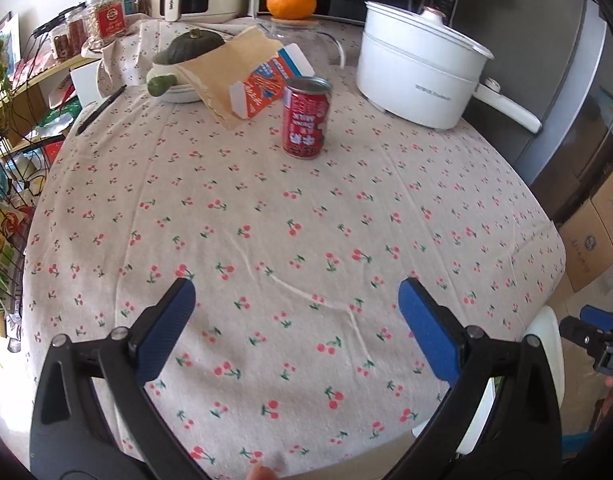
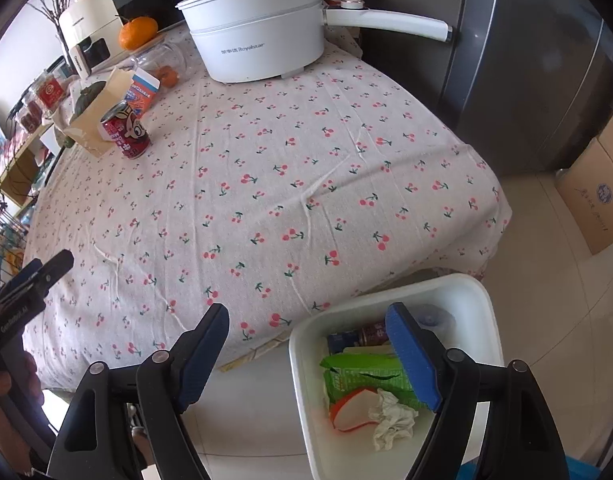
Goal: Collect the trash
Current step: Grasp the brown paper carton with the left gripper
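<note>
Here the left gripper (image 1: pixel 296 320) and right gripper (image 2: pixel 306 344) both gape wide, holding nothing.

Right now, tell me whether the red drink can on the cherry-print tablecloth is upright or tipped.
Upright: the red drink can stands on its base, silver top rim facing up, on the cherry-print tablecloth.

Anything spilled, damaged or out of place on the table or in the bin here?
Nothing spilled. A torn-open carton lies against a brown paper bag behind the upright red can, apparently still-uncollected trash. The bin holds only rubbish.
</note>
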`<state>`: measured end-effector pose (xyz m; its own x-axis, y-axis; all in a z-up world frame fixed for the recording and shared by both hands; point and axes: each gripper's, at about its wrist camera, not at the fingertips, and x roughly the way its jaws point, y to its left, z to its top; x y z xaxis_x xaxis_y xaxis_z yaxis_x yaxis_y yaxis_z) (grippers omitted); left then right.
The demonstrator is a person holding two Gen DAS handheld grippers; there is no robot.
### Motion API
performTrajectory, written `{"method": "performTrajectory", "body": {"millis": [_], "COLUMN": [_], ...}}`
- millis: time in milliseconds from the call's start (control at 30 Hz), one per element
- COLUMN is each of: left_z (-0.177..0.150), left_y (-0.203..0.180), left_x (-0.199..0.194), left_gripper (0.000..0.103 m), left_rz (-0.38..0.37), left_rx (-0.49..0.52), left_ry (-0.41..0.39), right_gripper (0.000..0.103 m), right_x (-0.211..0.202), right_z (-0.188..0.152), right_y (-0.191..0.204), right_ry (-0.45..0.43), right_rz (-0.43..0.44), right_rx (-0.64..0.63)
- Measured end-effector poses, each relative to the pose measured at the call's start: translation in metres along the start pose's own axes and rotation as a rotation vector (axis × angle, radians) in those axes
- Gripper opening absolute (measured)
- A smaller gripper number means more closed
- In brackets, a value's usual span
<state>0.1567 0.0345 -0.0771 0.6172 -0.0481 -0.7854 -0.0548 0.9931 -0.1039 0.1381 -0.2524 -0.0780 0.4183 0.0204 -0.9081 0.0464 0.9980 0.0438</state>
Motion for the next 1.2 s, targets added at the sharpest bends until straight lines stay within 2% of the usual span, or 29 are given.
{"method": "performTrajectory", "body": {"millis": [133, 267, 533, 633, 700, 833, 867, 933, 967, 1000, 1200], "left_z": [0.030, 0.057, 0.091, 0.098, 0.103, 0.114, 0.116, 0.120, 0.121, 0.122, 0.126], "left_y": [0.034, 0.058, 0.089, 0.103, 0.110, 0.115, 0.115, 0.115, 0.114, 0.113, 0.114], "left_x": [0.013, 0.034, 0.082, 0.105, 0.118, 0.131, 0.134, 0.139, 0.141, 0.142, 0.132], "left_gripper": [0.101, 0.100, 0.082, 0.073, 0.063, 0.055, 0.050, 0.035, 0.023, 0.005, 0.002], "left_rz": [0.017, 0.013, -0.047, -0.074, -0.096, -0.146, -0.156, -0.177, -0.181, -0.183, -0.124], "left_rx": [-0.082, -0.106, -0.138, -0.199, -0.235, -0.257, -0.263, -0.271, -0.271, -0.267, -0.292], "left_ry": [-0.063, -0.105, -0.147, -0.121, -0.104, -0.106, -0.102, -0.096, -0.093, -0.093, -0.120], "right_gripper": [0.083, 0.083, 0.084, 0.084, 0.084, 0.084, 0.084, 0.084, 0.084, 0.084, 0.084], "right_x": [0.005, 0.013, 0.055, 0.079, 0.094, 0.118, 0.122, 0.131, 0.135, 0.139, 0.154], "right_z": [0.017, 0.039, 0.093, 0.109, 0.118, 0.134, 0.136, 0.141, 0.143, 0.145, 0.157], "right_y": [0.024, 0.049, 0.107, 0.132, 0.150, 0.175, 0.181, 0.190, 0.195, 0.199, 0.222], "right_ry": [-0.030, -0.068, -0.204, -0.222, -0.229, -0.235, -0.234, -0.235, -0.236, -0.236, -0.250], "right_rz": [0.010, 0.035, 0.087, 0.089, 0.107, 0.149, 0.157, 0.173, 0.183, 0.194, 0.244], "right_rx": [-0.039, -0.066, -0.161, -0.220, -0.244, -0.252, -0.254, -0.260, -0.264, -0.267, -0.276]}}
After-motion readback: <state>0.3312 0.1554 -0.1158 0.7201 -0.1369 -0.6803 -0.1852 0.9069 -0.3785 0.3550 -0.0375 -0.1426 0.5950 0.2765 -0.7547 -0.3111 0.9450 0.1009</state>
